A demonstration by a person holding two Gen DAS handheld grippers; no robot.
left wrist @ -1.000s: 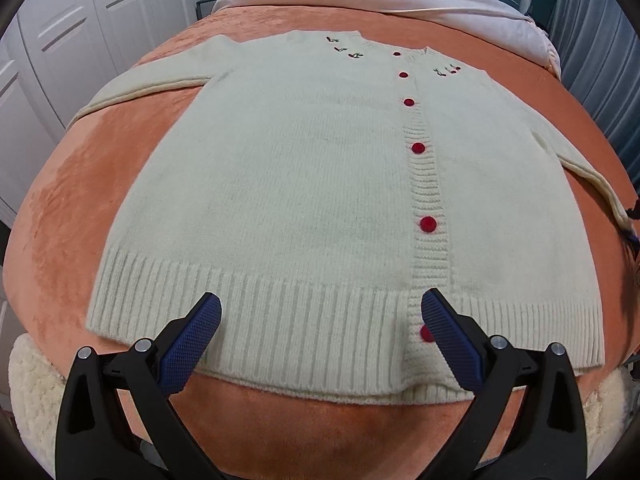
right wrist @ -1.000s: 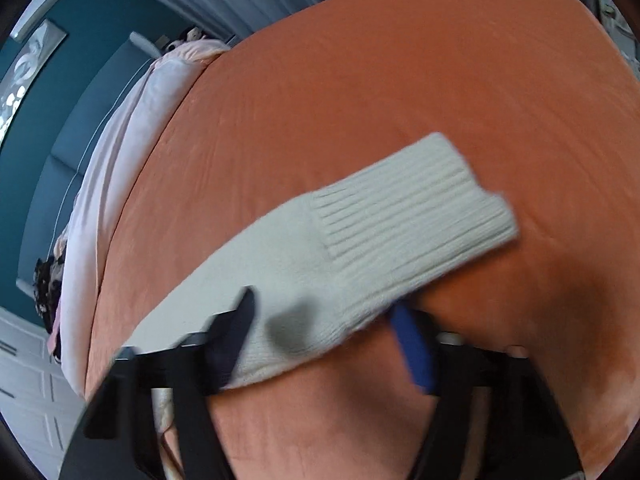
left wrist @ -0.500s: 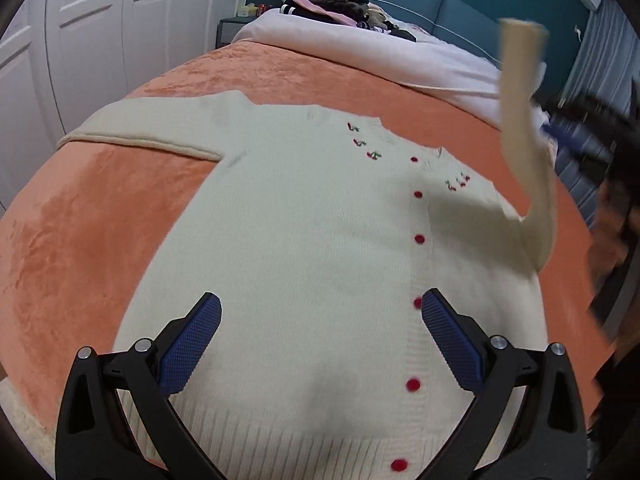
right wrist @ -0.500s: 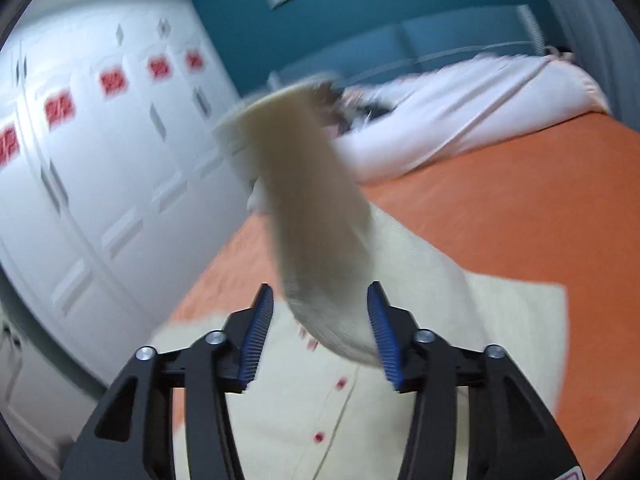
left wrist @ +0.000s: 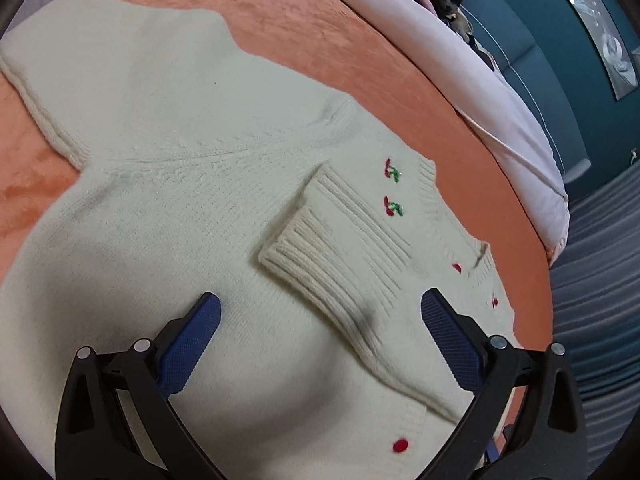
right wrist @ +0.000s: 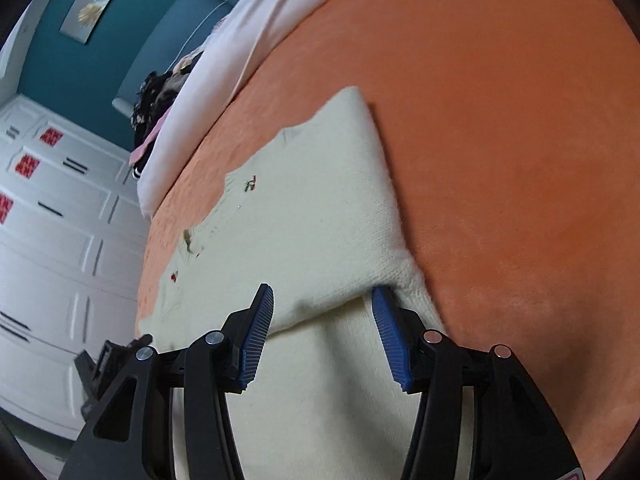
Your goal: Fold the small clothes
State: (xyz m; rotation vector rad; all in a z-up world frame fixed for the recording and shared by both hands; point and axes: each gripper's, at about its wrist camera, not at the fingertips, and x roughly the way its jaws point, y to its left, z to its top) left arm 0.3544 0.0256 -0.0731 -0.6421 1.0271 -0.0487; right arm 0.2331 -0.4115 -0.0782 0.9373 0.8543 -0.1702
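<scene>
1. Left wrist view: cream cardigan (left wrist: 168,184) flat on orange blanket (left wrist: 304,36), red buttons, cherry embroidery (left wrist: 393,188) at 1 o'clock. One sleeve (left wrist: 352,264) folded across the chest, ribbed cuff centre. Left gripper (left wrist: 320,328) jaws wide apart, holding nothing.
2. Right wrist view: cardigan (right wrist: 320,216) centre, folded sleeve edge between right gripper (right wrist: 322,320) jaws, which stand apart, not pressing it.

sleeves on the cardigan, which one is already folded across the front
The sleeve with its ribbed cuff beside the embroidered cherries; the other sleeve lies spread out on the orange blanket.
</scene>
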